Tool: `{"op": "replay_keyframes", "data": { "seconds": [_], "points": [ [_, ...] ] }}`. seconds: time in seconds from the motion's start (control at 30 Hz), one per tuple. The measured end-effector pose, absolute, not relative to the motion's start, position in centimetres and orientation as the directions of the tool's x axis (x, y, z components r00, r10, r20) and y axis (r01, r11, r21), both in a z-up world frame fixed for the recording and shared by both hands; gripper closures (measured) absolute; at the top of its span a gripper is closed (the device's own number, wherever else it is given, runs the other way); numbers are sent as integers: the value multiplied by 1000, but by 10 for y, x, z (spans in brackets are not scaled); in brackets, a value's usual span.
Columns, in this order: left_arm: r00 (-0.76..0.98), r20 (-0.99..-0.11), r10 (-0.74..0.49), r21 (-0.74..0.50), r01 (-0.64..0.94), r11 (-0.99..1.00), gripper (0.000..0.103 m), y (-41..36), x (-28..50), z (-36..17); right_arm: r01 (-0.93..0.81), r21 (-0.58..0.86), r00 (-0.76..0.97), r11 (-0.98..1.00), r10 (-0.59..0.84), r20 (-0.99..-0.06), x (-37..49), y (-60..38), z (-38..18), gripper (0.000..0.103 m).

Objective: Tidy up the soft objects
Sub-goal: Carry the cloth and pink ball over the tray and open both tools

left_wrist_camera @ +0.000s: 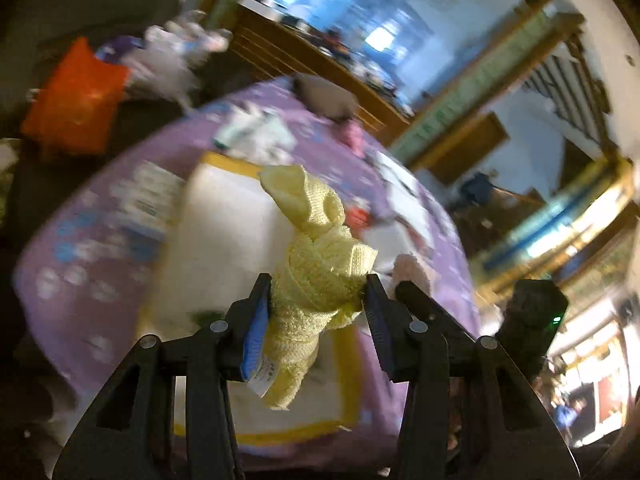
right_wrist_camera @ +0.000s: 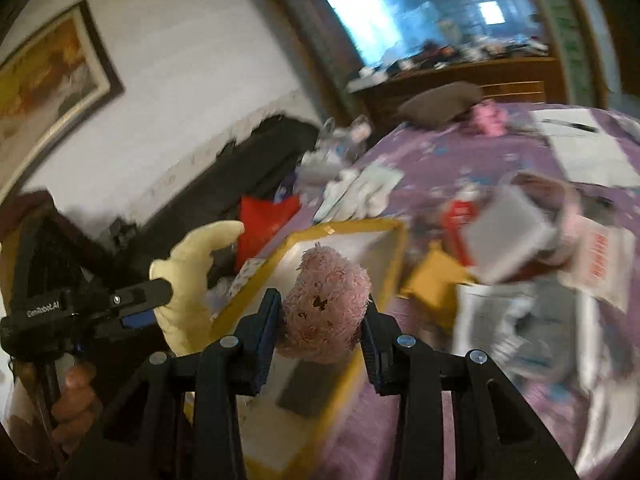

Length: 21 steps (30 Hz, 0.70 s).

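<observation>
My left gripper [left_wrist_camera: 318, 285] is shut on a pale yellow terry cloth [left_wrist_camera: 316, 264], bunched and sticking up between its blue pads. My right gripper [right_wrist_camera: 322, 300] is shut on a fluffy pink soft toy [right_wrist_camera: 324, 308]. Both hang over a white tray with a yellow rim [left_wrist_camera: 232, 163] [right_wrist_camera: 348, 228] that lies on a purple patterned bedspread [left_wrist_camera: 80, 240] [right_wrist_camera: 440, 160]. In the right wrist view the yellow cloth [right_wrist_camera: 188, 276] shows at the left, with a hand [right_wrist_camera: 76, 396] below it. The pink toy [left_wrist_camera: 412, 270] peeks in beside the left gripper. Both views are motion-blurred.
On the bed lie a grey-and-red box [right_wrist_camera: 508, 232], papers [right_wrist_camera: 592, 148], a brown pillow [right_wrist_camera: 440, 106] and a pink item [right_wrist_camera: 490, 120]. An orange-red bag [left_wrist_camera: 76, 96] [right_wrist_camera: 266, 224] sits by the bed's edge near dark furniture [right_wrist_camera: 240, 168]. A wooden dresser [right_wrist_camera: 460, 80] stands behind.
</observation>
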<state>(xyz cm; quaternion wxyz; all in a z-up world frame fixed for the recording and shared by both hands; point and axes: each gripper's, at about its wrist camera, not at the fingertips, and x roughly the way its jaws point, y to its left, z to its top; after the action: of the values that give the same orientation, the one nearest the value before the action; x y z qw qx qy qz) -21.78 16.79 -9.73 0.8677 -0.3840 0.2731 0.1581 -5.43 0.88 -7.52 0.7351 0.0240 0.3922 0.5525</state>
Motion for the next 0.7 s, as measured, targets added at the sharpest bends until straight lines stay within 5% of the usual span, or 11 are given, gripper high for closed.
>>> {"op": "replay_keyframes", "data": {
  "seconds": [0.3, 0.57, 0.7],
  "points": [
    [696, -704, 141, -484, -616, 621, 57, 213, -191, -148, -824, 408, 56, 393, 773, -632, -44, 87, -118, 66],
    [672, -730, 125, -466, -623, 629, 56, 230, -166, -171, -789, 452, 51, 416, 778, -627, -36, 78, -132, 56],
    [701, -707, 96, -501, -592, 631, 40, 230, -169, -170, -811, 420, 96, 407, 802, -590, -43, 74, -123, 41]
  ]
}}
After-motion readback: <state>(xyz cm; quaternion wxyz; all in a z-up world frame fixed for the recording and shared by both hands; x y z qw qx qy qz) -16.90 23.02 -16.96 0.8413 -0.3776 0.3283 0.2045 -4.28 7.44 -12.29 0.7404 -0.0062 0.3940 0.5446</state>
